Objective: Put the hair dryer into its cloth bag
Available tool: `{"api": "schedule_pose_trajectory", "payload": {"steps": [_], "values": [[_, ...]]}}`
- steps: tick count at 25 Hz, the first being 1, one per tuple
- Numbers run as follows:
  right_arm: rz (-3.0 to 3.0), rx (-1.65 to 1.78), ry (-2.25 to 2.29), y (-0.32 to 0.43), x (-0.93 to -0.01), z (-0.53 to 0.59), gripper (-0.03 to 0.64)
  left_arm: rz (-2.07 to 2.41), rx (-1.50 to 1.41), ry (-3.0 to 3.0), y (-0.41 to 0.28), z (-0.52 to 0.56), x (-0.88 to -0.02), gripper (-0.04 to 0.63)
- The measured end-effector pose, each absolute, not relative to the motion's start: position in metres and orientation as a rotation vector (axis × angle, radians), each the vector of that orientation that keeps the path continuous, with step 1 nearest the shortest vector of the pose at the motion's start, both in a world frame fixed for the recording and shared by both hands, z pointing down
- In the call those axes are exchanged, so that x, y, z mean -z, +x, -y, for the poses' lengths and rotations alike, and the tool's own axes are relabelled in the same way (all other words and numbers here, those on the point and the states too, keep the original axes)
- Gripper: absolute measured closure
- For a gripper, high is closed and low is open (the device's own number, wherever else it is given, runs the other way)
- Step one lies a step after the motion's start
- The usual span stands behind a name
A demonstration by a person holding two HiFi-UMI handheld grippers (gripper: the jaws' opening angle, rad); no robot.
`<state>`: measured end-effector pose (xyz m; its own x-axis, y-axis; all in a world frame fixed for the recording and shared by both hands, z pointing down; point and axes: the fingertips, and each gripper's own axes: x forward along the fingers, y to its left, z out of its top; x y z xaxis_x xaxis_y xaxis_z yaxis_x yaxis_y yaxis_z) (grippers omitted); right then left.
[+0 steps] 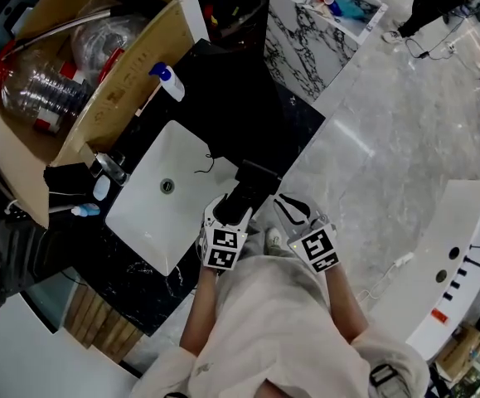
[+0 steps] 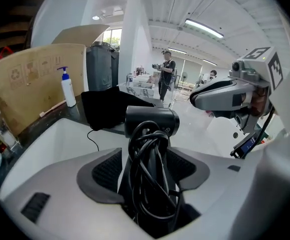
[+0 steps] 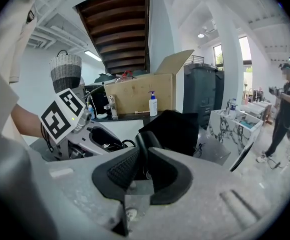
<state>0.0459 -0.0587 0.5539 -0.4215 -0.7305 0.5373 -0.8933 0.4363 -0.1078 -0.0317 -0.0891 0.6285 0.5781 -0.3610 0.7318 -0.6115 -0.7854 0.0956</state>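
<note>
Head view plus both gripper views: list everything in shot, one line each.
hair dryer: 1, black, cord wound on its handle, between the left gripper's jaws
cloth bag: 1, black, on the counter behind the dryer
sink: 1, white, set in the counter
counter: 1, black, veined
pump bottle: 1, white with blue pump, on the counter by the box
cardboard box: 1, brown, past the sink, clear plastic bottles inside
marbled stand: 1, white with dark veins, past the counter
bystander: 1, dark clothes, far off
left gripper: 1, grey-white, jaws apart around the dryer
right gripper: 1, grey-white, jaws nearly together
</note>
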Motion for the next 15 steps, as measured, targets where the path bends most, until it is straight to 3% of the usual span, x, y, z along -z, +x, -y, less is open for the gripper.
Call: {"api": "schedule_pose_trajectory", "payload": {"steps": [15], "values": [[2.239, -0.563, 1.382, 0.043, -0.562, 0.064, 0.578, 0.646, -1.228, 2.398, -0.027, 0.087, -0.662, 0.318]]}}
